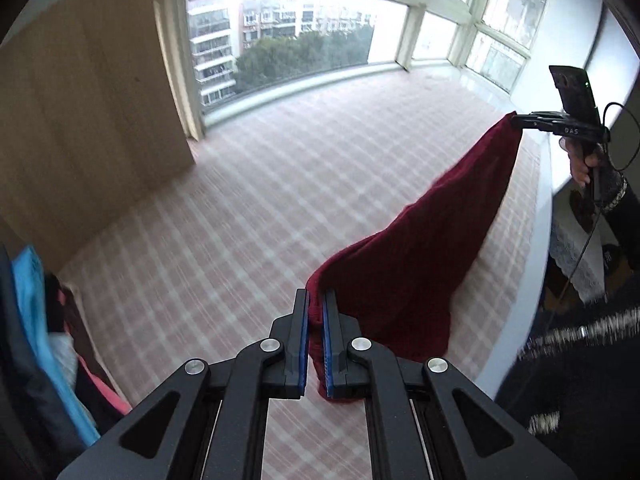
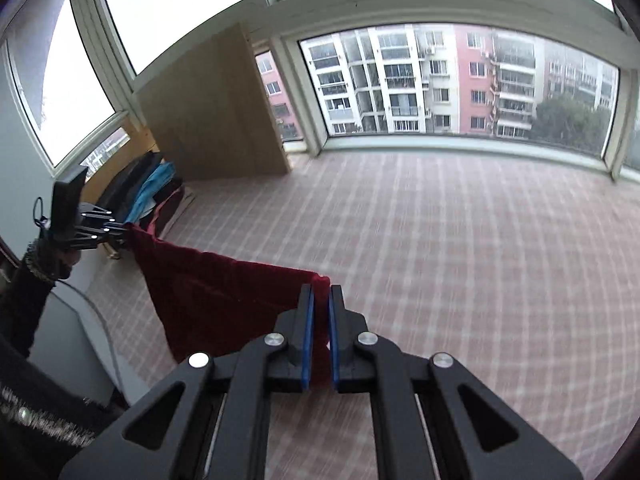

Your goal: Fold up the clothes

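Both grippers clamped on our dark red garment (image 1: 432, 248): left gripper (image 1: 316, 336) pinches one edge betw. blue pads, right gripper (image 2: 320, 336) pinches the opposite edge. Cloth hangs stretched betw. the two, lifted off the pink plaid surface (image 1: 248, 208), sagging in the middle. We see the right gripper from the left cam at upper right, hand (image 1: 584, 160) on its handle. Pile of other clothes (image 2: 140, 192) sits at the left by the wood panel (image 2: 216, 112).
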`<state>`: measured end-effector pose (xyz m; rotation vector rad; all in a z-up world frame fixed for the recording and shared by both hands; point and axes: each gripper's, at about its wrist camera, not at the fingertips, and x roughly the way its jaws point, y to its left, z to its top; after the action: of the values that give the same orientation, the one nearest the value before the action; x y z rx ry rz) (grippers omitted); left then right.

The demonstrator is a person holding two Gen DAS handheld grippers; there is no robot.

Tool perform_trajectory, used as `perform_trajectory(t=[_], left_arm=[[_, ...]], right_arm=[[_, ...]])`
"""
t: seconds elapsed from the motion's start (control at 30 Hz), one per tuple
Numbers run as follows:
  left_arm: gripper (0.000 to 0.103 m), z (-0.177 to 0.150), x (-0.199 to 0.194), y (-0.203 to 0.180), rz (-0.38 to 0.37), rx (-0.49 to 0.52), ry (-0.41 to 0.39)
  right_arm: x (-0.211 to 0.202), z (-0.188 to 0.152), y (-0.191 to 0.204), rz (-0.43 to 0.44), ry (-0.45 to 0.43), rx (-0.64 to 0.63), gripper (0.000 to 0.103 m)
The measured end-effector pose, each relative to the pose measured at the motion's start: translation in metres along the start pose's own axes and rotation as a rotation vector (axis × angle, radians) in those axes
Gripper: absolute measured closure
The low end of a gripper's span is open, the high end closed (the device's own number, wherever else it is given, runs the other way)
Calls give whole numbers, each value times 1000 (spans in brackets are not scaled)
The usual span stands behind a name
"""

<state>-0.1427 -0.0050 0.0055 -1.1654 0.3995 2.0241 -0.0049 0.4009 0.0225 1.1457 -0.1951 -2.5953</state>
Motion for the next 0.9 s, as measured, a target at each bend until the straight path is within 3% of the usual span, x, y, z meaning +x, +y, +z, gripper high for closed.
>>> perform_trajectory(t=[0.1, 0.2, 0.33, 0.43, 0.53, 0.6, 0.67, 0.73, 0.77, 0.9], left_arm=[[98, 37, -3, 18, 57, 4, -59], [98, 70, -32, 30, 91, 20, -149], [98, 71, -56, 19, 129, 98, -204], [98, 36, -40, 12, 95, 130, -209], [98, -15, -12, 12, 7, 93, -161], [96, -54, 24, 8, -51, 26, -83], [93, -96, 59, 3, -74, -40, 55], [93, -131, 81, -2, -81, -90, 175], [94, -145, 86, -4, -76, -106, 224], [93, -152, 55, -4, -31, -147, 221]], right_arm=[[19, 47, -10, -66, -42, -45, 96], [19, 89, -13, -111, -112, -67, 97], [0, 96, -7, -118, -155, -111, 97], [12, 61, -9, -123, -103, -117, 96], [43, -1, -19, -113, 13, -83, 96], [68, -52, -23, -109, 129, -52, 96], [96, -107, -27, -130, 282, -19, 96], [107, -141, -28, -163, 406, -19, 96], [100, -149, -27, -158, 410, -13, 94], [52, -140, -33, -143, 337, 5, 80]])
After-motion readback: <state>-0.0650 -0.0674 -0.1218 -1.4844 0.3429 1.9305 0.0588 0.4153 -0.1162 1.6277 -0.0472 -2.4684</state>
